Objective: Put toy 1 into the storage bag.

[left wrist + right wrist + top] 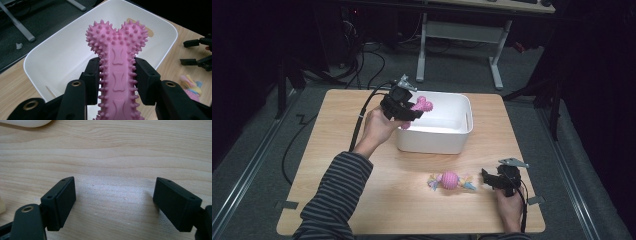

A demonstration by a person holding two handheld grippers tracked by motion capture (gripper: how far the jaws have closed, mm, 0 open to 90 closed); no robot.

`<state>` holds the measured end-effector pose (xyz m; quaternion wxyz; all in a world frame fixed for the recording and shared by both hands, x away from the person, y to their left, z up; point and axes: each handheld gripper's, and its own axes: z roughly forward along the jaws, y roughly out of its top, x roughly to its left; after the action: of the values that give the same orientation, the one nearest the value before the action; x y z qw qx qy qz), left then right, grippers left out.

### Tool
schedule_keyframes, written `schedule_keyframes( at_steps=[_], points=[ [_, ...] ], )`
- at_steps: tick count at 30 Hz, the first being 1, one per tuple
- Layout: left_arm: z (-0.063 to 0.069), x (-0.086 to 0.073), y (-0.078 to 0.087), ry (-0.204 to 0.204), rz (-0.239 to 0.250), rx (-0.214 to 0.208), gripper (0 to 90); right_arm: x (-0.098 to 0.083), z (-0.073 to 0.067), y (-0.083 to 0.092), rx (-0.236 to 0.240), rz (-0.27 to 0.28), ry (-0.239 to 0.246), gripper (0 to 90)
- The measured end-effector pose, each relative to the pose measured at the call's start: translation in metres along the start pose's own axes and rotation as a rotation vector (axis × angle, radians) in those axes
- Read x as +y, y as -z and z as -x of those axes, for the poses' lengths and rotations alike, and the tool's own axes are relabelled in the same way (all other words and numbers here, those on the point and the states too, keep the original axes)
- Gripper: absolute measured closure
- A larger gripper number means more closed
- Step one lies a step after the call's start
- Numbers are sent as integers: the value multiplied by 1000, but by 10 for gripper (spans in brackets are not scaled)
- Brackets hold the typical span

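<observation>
Pale wood grain, smooth and matte, across the bench (362, 200) in the lower part of the high view. At lower right, right claw (490, 180) spread wide and holding nothing, resting low just beside a knotted rope toy (451, 180) with a pink ball middle and pastel frayed ends, not yet picked up. Higher, at centre, glossy white plastic bin (462, 131), round-cornered and apparently bare inside. At its upper left corner, left claw (414, 111) pinching a pink rubber bone (117, 65), studded with soft nubs and stamped with small bone shapes, held above the bin's open mouth. Judged roughly halfway: bone carried over but not released, rope toy left to fetch.
</observation>
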<state>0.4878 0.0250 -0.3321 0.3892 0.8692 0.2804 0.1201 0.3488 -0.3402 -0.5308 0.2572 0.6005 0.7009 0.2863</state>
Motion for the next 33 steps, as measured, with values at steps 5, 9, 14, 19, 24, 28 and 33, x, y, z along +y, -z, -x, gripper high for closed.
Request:
schedule_keyframes(
  at_steps=[5, 9, 14, 19, 24, 28, 33],
  points=[
    [-2, 6, -14, 0, -13, 2, 586, 0, 0, 0, -1, 1, 3, 185],
    [-1, 8, -21, -7, -21, 9, 586, 0, 0, 0, -1, 1, 3, 185],
    [0, 11, -32, -23, -28, 13, 586, 0, -1, 0, 4, 1, 5, 186],
    [2, 12, -45, -30, -44, 20, 586, 0, -1, 0, 6, 1, 6, 186],
    [3, 13, -53, -20, -42, 37, 585, 0, -1, 0, 6, 1, 6, 186],
    [4, 13, -61, -20, -46, 34, 585, 0, -1, 0, 7, 2, 7, 186],
    [4, 10, -70, -5, -50, 20, 584, 1, -1, -1, 14, 3, 21, 187]
  ],
)
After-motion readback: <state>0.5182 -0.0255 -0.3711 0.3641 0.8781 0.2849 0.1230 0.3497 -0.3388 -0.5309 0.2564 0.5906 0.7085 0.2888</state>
